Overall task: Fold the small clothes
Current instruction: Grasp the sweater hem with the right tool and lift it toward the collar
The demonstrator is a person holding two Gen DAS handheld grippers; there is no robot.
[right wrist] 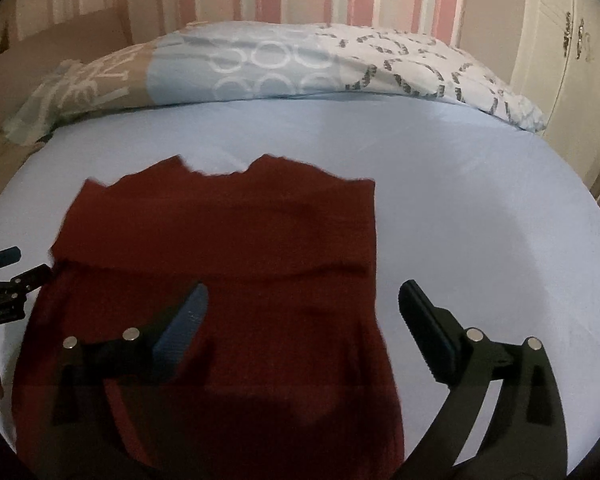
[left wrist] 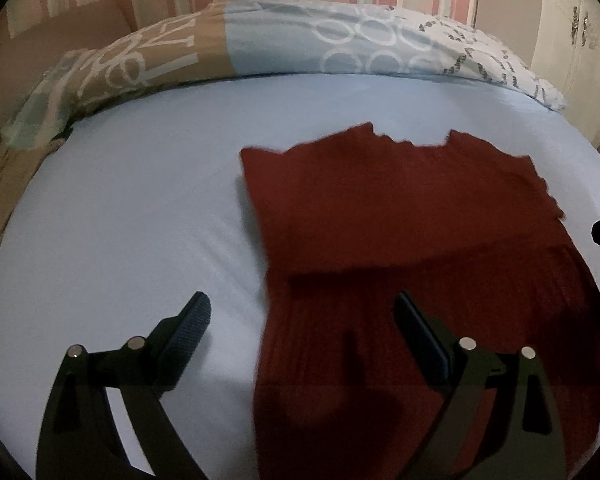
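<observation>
Hovering both grippers over red garment lying on blue sheet, long axis running away from me. Left gripper straddling its left edge, right gripper its right edge; both gaping, holding nothing, I'm judging equally near.

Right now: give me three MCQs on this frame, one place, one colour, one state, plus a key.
1. Where does the garment lie?
A. on the light blue bed sheet
B. on the pillow
C. on the floor

2. The garment's colour?
A. green
B. dark red
C. white

3. State of the left claw and right claw?
A. both shut on cloth
B. one shut
C. both open

Key: A, the sheet shows all around it; B, dark red in both views; C, each claw's fingers stand wide apart, holding nothing.
</observation>
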